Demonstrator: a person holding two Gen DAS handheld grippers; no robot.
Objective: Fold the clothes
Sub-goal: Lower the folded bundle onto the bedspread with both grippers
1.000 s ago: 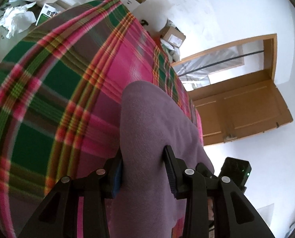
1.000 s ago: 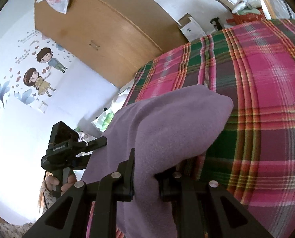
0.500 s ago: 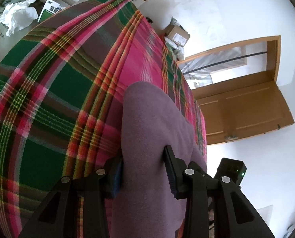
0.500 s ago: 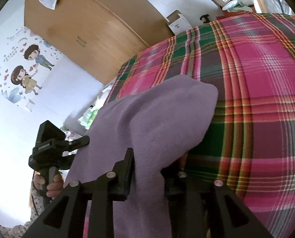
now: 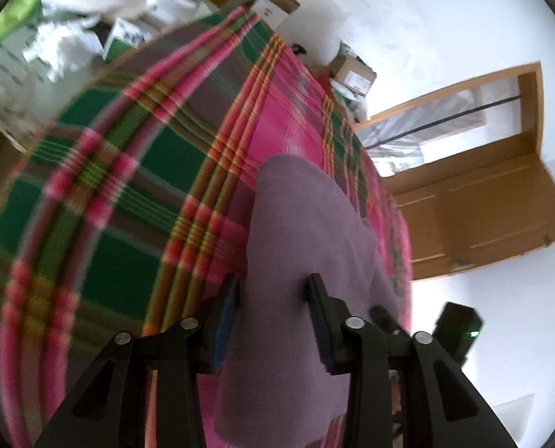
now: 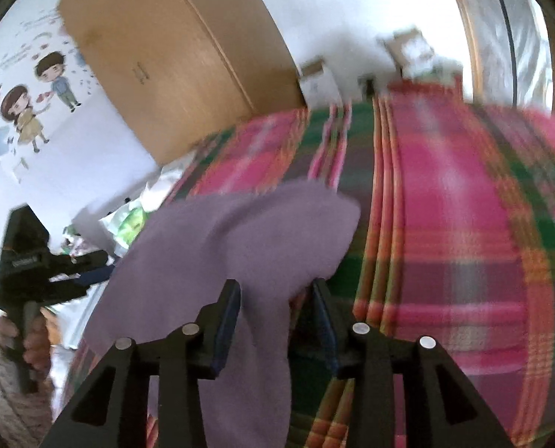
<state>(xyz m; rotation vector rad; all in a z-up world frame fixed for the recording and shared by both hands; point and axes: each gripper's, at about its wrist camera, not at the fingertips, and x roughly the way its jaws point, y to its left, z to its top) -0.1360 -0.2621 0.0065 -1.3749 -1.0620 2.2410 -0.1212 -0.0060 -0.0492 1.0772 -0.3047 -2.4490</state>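
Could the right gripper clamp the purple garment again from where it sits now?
Probably yes. The purple garment lies between the fingers of the right gripper, whose jaws have just been opening. Nothing else sits between them; the plaid blanket lies beneath.

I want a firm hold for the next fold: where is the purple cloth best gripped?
Probably the purple cloth at its near bunched part, approached from the near edge of the plaid blanket. It rises there in a thick ridge that can be pinched across; the far rounded end lies low.
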